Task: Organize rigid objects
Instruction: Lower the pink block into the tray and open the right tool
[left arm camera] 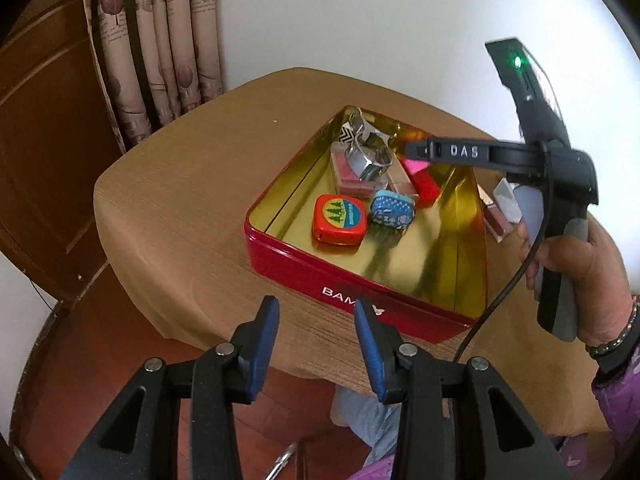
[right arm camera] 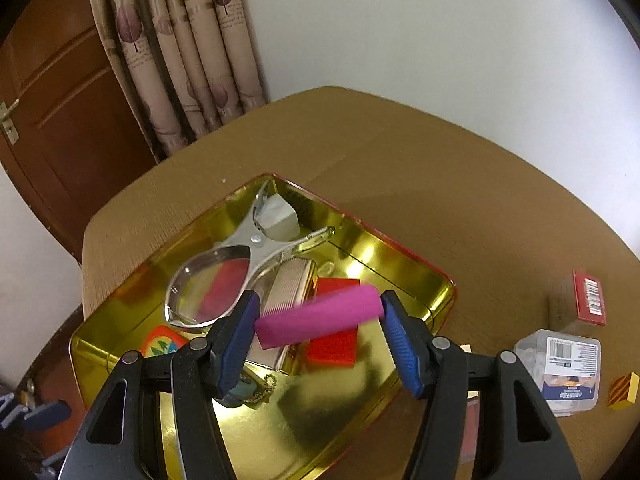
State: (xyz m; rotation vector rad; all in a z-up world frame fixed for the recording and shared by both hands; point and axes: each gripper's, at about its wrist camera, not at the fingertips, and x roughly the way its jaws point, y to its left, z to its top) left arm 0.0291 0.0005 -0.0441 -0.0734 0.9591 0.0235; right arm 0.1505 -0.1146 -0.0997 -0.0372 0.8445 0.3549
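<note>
My right gripper (right arm camera: 318, 330) hangs over the red tin (left arm camera: 360, 280), pinching a pink block (right arm camera: 320, 320) endwise between its blue pads. My left gripper (left arm camera: 316, 344) is spread and empty, just before the tin's near wall. Inside the tin lie a magnifier (right arm camera: 212, 288), an orange tape measure (left arm camera: 340, 218) and a red block (right arm camera: 334, 346).

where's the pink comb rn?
Right wrist view: the pink comb sits crosswise between the right gripper fingers, above the open red tin and over the red block, beside the metal clip.
</note>
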